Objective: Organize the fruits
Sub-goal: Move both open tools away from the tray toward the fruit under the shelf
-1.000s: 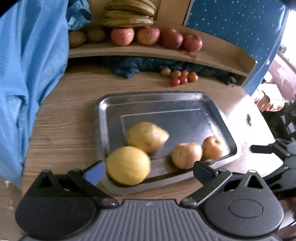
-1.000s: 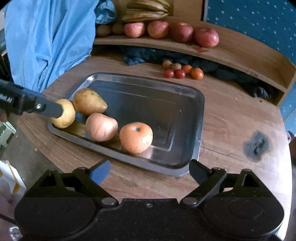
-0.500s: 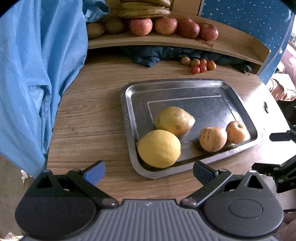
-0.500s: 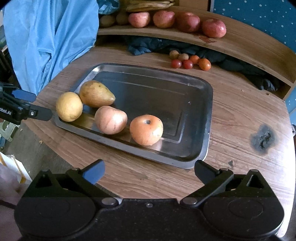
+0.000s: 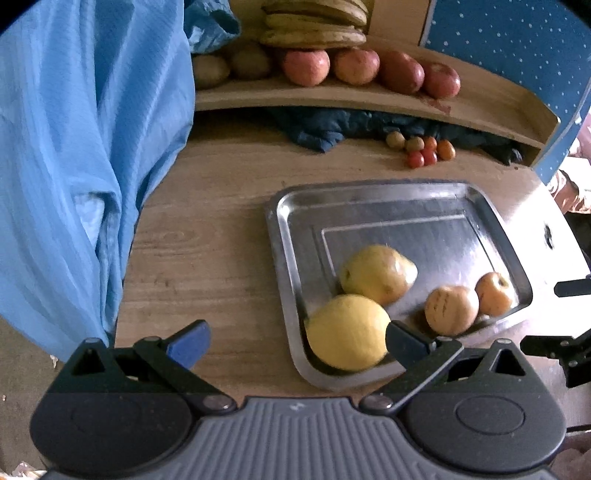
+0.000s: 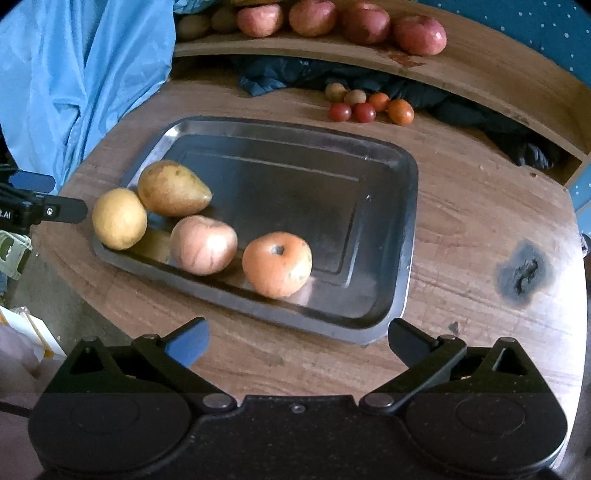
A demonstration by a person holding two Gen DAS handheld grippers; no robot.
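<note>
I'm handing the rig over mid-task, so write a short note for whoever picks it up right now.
Left hand-held gripper: open, empty, over the table beside the tray's near left corner.
Right hand-held gripper: open, empty, at the tray's near right corner; its jaws have just been opening.
Steel tray: holds a lemon on its left edge, a pear, a pale apple and an orange apple.
Done: those four fruits are in the tray.
Possibly left: small tomatoes loose on the table. Red apples sit on the shelf.
</note>
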